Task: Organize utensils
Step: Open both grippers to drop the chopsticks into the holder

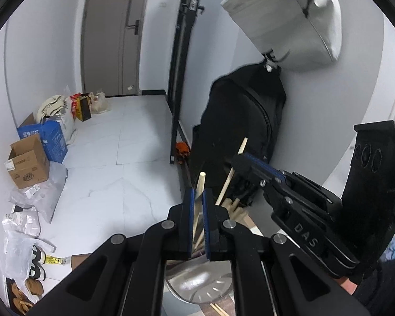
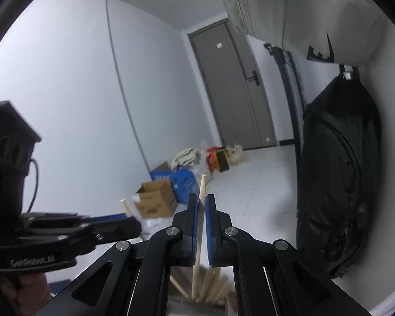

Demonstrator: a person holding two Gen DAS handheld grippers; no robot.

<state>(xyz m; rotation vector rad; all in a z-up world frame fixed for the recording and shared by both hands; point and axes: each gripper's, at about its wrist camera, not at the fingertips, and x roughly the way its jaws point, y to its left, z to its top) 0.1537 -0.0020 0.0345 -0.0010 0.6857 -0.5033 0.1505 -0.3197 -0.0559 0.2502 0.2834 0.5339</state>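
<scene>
Left claw: the left gripper (image 1: 197,197) is clamped on a pale wooden stick (image 1: 199,184), which rises from between its blue pads and leans a little to the right.
Right claw: the right gripper (image 2: 202,205) is clamped on a thin wooden chopstick (image 2: 202,187), which runs nearly upright through its pads and down below them.
Claws together: in the left view the right gripper (image 1: 239,162) reaches in from the right, well apart from the left pads, with its chopstick (image 1: 233,171) slanting across the black bag behind.
Other utensils: a bunch of wooden sticks (image 2: 210,287) stands fanned out just under the right gripper; the same stick ends (image 1: 233,208) show just right of the left pads.
Below: a shiny round metal lid or dish (image 1: 200,284) lies under the left gripper, with two loose chopsticks (image 1: 218,309) by its lower edge.
In the way: a black backpack (image 1: 239,131) hangs against the wall just behind the sticks, and a grey canvas bag (image 1: 284,18) hangs above it.
Floor, left: cardboard box (image 1: 27,162), blue box (image 1: 51,138), plastic bags (image 1: 36,192) and sandals (image 1: 36,266) along the wall.
Far end: a grey door (image 1: 113,34), with more bags (image 1: 79,105) beside it.
</scene>
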